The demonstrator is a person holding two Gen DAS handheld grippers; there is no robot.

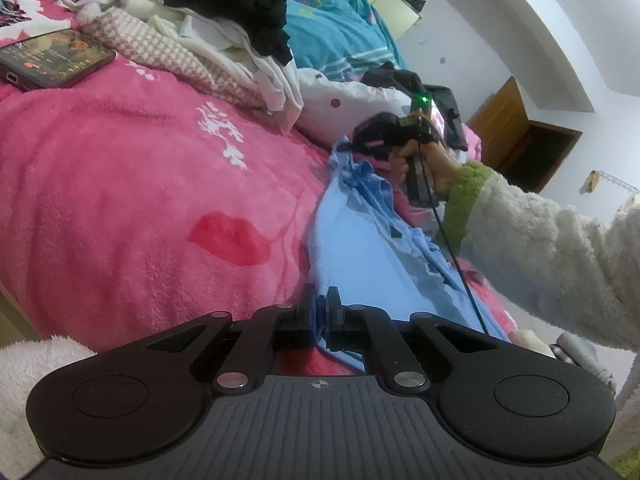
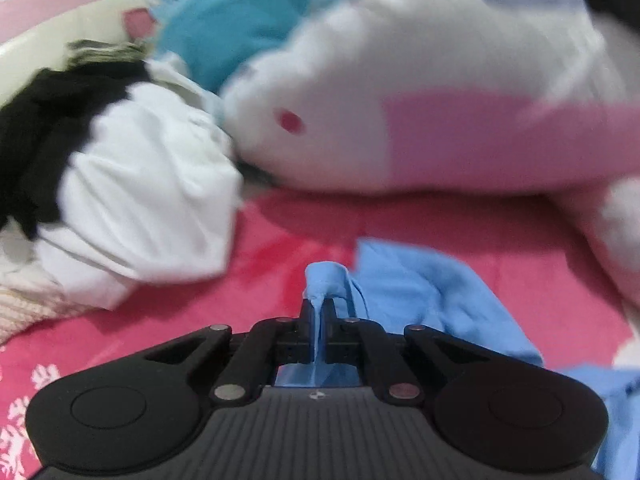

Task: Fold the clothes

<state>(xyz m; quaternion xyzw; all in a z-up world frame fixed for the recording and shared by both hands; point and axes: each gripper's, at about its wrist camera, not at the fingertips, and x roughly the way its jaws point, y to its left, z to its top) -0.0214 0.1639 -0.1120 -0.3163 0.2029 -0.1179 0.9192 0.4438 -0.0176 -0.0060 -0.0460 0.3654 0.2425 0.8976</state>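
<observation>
From the left wrist camera, the left gripper (image 1: 321, 312) has its jaws closed on the near edge of a light blue garment (image 1: 360, 248), a sliver of blue cloth pinched between them. The garment lies stretched over a pink fleece blanket (image 1: 120, 200) that covers the bed, running away toward the right gripper (image 1: 344, 146), which sits at its far end in a hand (image 1: 430, 164) with a green cuff and a fluffy white sleeve (image 1: 540, 248). A black cable hangs from that gripper across the cloth. Beyond, a heap of clothes (image 1: 192, 32) in white, checked and black lies on the blanket, with a phone (image 1: 52, 58) lying face up just to its left. A white pillow with dots (image 1: 344, 100) and a teal quilt (image 1: 332, 28) lie behind the heap.

From the right wrist camera, which is blurred, the right gripper (image 2: 318, 312) has its jaws closed on a bunched fold of the light blue garment (image 2: 408, 288); the cloth rises in a small peak above the tips and a strip runs down between them. The rest of the garment spreads to the right over the pink blanket (image 2: 280, 240). The white and black clothes (image 2: 140, 200) lie to the left, the dotted pillow (image 2: 360, 120) ahead.
</observation>
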